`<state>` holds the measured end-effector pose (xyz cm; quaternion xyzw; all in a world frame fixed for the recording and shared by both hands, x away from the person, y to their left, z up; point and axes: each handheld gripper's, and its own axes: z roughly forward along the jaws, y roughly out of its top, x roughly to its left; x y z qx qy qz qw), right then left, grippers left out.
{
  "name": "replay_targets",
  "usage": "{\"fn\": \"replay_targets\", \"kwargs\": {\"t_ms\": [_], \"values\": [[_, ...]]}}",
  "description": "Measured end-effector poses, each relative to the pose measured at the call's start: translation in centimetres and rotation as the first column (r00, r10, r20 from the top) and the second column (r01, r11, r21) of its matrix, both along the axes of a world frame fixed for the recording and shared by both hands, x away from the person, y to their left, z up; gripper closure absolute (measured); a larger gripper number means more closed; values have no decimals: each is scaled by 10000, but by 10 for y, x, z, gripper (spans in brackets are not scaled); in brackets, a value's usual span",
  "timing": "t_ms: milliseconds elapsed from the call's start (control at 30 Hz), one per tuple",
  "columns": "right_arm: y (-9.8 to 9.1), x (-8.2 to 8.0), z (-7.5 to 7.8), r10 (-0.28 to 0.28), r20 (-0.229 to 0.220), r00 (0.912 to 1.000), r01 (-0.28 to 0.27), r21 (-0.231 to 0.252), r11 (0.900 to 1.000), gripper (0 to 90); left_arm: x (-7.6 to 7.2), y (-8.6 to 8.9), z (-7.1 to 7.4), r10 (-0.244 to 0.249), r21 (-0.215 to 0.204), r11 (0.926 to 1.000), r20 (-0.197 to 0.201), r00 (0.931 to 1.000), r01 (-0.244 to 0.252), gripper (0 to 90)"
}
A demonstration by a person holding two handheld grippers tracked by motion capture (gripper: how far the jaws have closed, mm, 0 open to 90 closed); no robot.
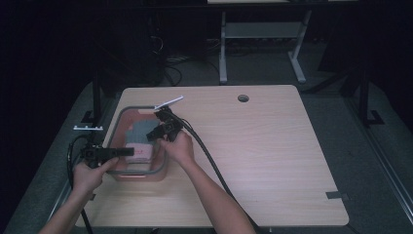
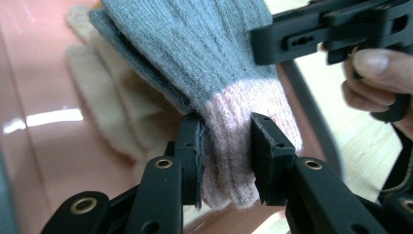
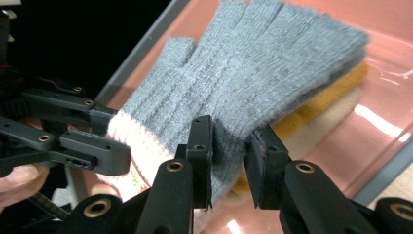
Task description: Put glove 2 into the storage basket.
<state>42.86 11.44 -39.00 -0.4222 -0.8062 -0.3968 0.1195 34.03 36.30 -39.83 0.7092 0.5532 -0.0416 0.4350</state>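
Lying over the pink bin (image 1: pixel 118 122) at the table's (image 1: pixel 272 156) left side, the grey glove (image 2: pixel 195 53) is held at both ends above a yellow glove (image 3: pixel 336 92) and a cream glove (image 2: pixel 104 105). Its pale pink cuff (image 2: pixel 229 146) is clamped between the nearly closed jaws of the left gripper (image 2: pixel 226 156), while its grey edge is pinched between the narrowly parted jaws of the right gripper (image 3: pixel 229 156). In the high view the left gripper (image 1: pixel 127 152) is seen at the bin's near left rim and the right gripper (image 1: pixel 152 135) over its middle.
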Motion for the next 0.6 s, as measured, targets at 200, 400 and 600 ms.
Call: {"fn": "replay_targets", "kwargs": {"t_ms": [200,400,600], "values": [[2,0,5,51,350,9994,-35,-469,9989,687,0,-1,-3,30,382,9993,-172,9998,-23,674],[-1,0,7,-59,516,9986,93,-650,9978,642,0,-3,-3,113,717,9974,-101,9999,-106,658],[-7,0,13,-275,678,9973,320,-660,9973,637,-1,-2,2,244,784,9966,87,9997,-250,613]]}}
